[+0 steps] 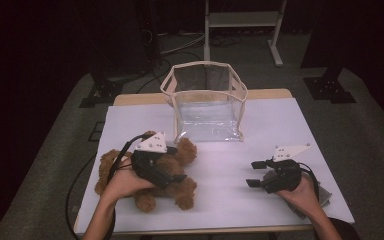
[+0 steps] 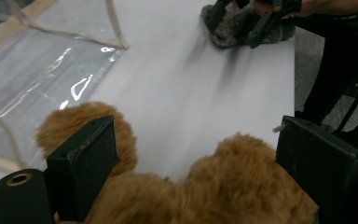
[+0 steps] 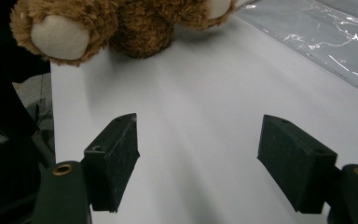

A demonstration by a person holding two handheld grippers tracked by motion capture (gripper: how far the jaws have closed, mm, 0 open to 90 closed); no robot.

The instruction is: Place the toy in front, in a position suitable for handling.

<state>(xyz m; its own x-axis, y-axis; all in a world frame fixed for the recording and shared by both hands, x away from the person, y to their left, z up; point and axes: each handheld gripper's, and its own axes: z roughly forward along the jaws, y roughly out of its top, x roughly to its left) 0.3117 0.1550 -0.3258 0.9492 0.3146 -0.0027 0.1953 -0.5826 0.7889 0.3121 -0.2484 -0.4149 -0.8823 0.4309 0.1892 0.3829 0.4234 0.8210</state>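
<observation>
bear [image 1: 147,175] lies at table's [image 1: 280,125] front left, long axis left-right | left gripper [image 1: 172,177] right over it, jaws wide, straddling fur, not clamped; right gripper [image 1: 252,173] well apart, wide open, empty | bag [image 1: 207,100] behind bear

A rectangular table with a white top [image 1: 215,200] carries everything. A brown plush teddy bear [image 1: 180,192] lies at its near left, a clear plastic cream-trimmed bag [image 1: 207,117] stands at the far middle, and a grey knitted cloth [image 1: 325,197] lies at the near right corner.

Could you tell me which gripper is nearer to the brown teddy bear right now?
Left. The left gripper is over the teddy bear, jaws open astride its fur. The right gripper hovers open over bare table, well off to the bear's side.
</observation>
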